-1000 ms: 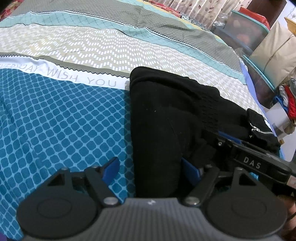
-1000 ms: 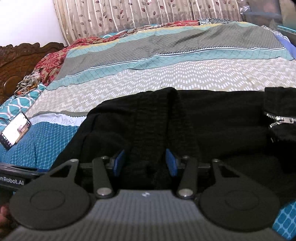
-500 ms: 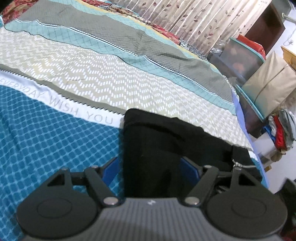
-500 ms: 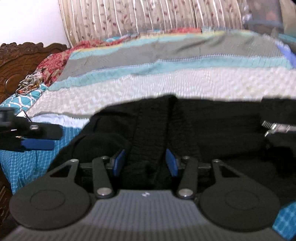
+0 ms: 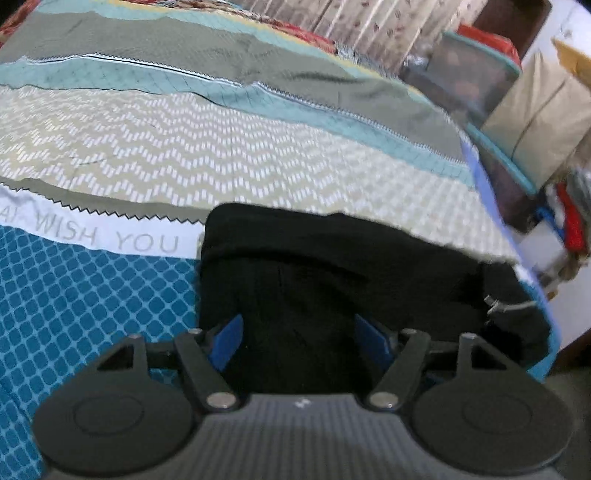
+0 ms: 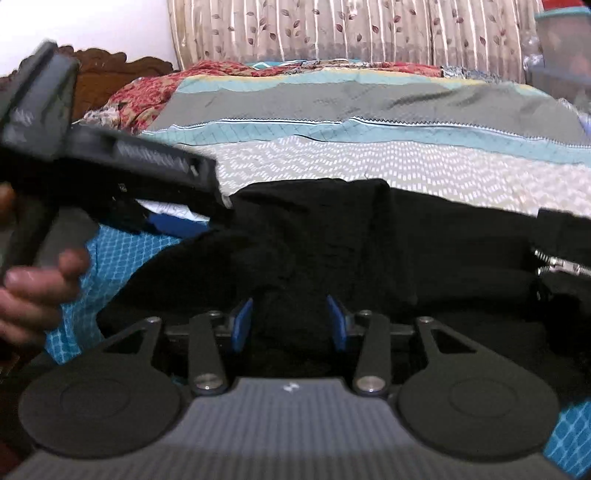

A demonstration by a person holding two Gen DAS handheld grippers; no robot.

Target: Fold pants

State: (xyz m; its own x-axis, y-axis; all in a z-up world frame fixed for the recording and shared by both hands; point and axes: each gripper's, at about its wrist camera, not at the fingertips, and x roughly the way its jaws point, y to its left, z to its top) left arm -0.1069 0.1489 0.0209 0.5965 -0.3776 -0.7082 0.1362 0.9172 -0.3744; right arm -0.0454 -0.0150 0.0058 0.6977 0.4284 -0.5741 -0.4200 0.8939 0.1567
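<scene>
- Black pants (image 5: 332,280) lie folded in a bundle near the bed's front edge, across the blue lattice and beige zigzag bands of the bedspread (image 5: 229,155); metal zipper (image 6: 561,264) shows at the bundle's right end.
- Left gripper (image 5: 297,338): jaws have just been closing, black cloth bunched between the blue pads (image 5: 229,341); cannot tell if they pinch it.
- Right gripper (image 6: 290,325): jaws also just closing, a ridge of pants fabric between them; grip cannot be told either.
- From the right wrist view, the left tool and the hand (image 6: 33,291) holding it fill the left side, hiding part of the bedspread.
- Around: carved headboard (image 6: 107,77), leaf-print curtain (image 6: 351,29), storage bins (image 5: 469,77) and red clothes (image 5: 570,218) beside the bed.
</scene>
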